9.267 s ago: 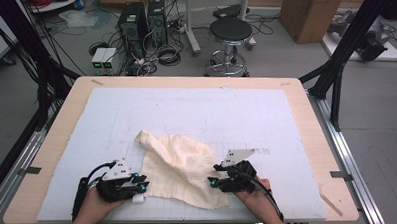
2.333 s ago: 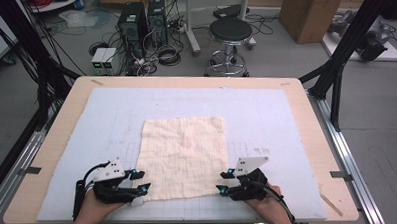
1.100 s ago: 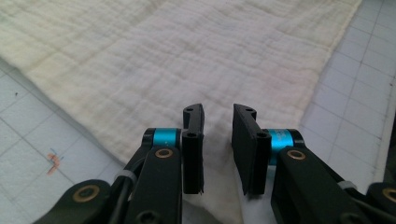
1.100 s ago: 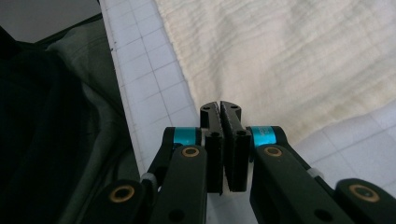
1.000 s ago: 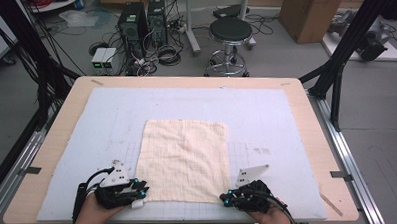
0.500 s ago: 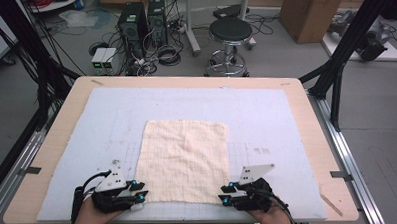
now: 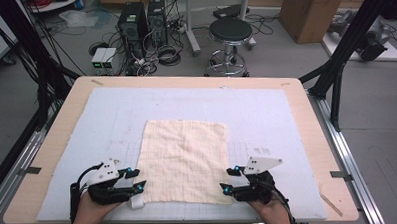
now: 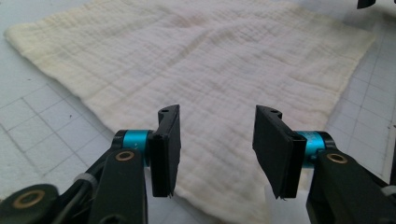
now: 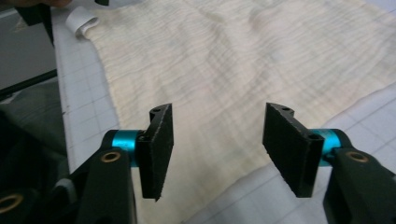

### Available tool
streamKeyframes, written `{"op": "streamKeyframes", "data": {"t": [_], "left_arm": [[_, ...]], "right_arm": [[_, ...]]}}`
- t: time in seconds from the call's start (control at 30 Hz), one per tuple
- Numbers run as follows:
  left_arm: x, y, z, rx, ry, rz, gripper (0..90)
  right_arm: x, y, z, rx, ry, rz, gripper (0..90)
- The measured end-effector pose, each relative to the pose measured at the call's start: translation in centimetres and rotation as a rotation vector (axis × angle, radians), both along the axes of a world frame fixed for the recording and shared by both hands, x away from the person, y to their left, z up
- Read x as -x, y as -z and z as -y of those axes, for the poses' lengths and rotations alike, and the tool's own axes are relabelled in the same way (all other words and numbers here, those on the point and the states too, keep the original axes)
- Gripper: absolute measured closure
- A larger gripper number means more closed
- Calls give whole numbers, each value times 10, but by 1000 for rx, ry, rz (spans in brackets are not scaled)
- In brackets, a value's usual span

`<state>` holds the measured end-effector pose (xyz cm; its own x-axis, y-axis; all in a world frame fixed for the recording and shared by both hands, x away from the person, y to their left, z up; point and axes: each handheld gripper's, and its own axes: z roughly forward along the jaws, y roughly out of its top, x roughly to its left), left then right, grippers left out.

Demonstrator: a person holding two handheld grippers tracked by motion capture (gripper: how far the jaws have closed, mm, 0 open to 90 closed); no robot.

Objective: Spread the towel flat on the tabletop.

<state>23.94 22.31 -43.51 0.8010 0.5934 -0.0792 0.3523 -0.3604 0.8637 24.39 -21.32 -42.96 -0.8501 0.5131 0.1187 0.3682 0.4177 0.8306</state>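
Note:
A cream-yellow cloth (image 7: 183, 160) lies spread flat in the middle of the mat, with a small white tag (image 7: 135, 202) at its near left corner. My left gripper (image 7: 138, 177) sits at that corner, and its jaws have just been opening. In the left gripper view my left gripper (image 8: 217, 135) stands open over the cloth (image 8: 201, 60), pads clear of it. At the near right corner my right gripper (image 7: 226, 180) has likewise just been opening. My right gripper (image 9: 217, 135) hangs open above the cloth (image 9: 224, 56). Nothing is pinched.
The table has a pale grey gridded mat (image 7: 266, 114) on a wooden top (image 7: 309, 123). Beyond its far edge stand a black stool (image 7: 230, 33), computer towers (image 7: 133, 24) with cables, and a cardboard box (image 7: 310, 10). Black frame struts (image 7: 335, 72) rise at the right.
The cloth went from crumpled to spread flat. In the last second both grippers let go of the near corners and opened; the hands stayed in place.

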Motion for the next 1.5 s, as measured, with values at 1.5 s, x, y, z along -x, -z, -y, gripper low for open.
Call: {"op": "streamKeyframes", "data": {"t": [1.5], "left_arm": [[-6, -3, -6, 21, -68, 5, 396]], "right_arm": [[-3, -2, 3, -12, 54, 39, 222]]}}
